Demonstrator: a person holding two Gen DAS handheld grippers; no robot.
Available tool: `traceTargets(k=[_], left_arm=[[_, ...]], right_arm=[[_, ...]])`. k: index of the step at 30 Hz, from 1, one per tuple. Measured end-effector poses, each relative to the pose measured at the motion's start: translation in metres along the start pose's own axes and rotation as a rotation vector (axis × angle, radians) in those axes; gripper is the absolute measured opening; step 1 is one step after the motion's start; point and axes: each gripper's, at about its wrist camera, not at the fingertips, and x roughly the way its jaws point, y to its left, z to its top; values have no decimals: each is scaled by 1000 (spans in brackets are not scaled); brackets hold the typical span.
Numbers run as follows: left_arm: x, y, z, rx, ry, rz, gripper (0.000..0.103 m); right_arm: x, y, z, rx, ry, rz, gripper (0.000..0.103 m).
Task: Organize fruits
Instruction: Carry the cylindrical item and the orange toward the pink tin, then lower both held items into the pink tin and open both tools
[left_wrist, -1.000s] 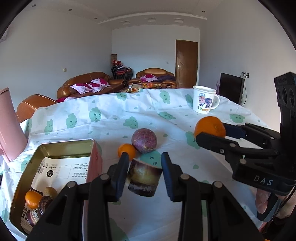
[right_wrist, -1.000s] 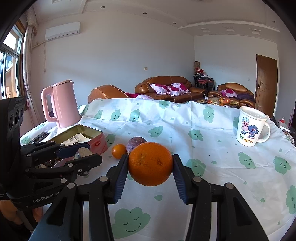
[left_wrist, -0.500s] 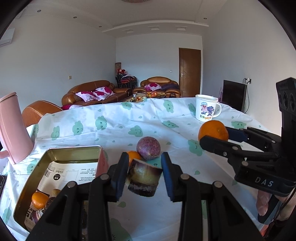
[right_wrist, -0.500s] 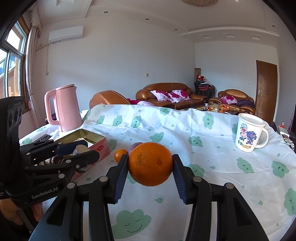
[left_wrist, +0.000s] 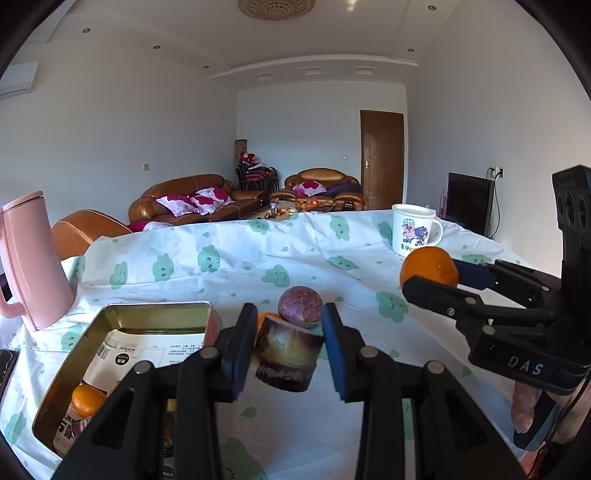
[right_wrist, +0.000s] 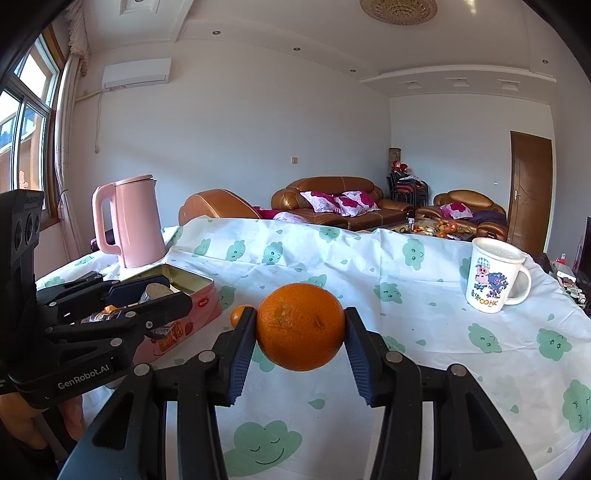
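My left gripper (left_wrist: 290, 347) is shut on a dark purple-brown fruit (left_wrist: 286, 356), held above the tablecloth just right of the open tin (left_wrist: 155, 306). Beyond it on the cloth lie a round purple fruit (left_wrist: 300, 307) and a small orange (left_wrist: 265, 318), half hidden. Another small orange (left_wrist: 88, 400) lies inside the tin. My right gripper (right_wrist: 300, 332) is shut on a large orange (right_wrist: 300, 326), held above the table. In the left wrist view this orange (left_wrist: 428, 266) hangs at the right. The right wrist view shows the left gripper (right_wrist: 173, 291) over the tin's (right_wrist: 201, 302) near end.
A pink kettle (right_wrist: 129, 221) stands behind the tin at the table's left. A white cartoon mug (right_wrist: 491, 275) stands at the far right. A person's hand (left_wrist: 528, 406) holds the right gripper's handle. Sofas and a door lie beyond the table.
Both views have tipped upward, so the table sits lower in each and more ceiling shows. Both grippers keep their fruits and stay almost in place.
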Motion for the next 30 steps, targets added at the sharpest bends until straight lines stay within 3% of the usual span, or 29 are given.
traceTargets(k=[9, 17, 30], left_arm=[[-7, 3, -1, -17, -24, -13, 38], [-21, 29, 0, -67, -26, -5, 38], [-62, 130, -3, -173, -11, 191, 38]], right_arm=[[-2, 7, 1, -41, -13, -11, 49], [12, 26, 4, -49, 31, 53, 49], [34, 92, 33, -129, 35, 199, 49]])
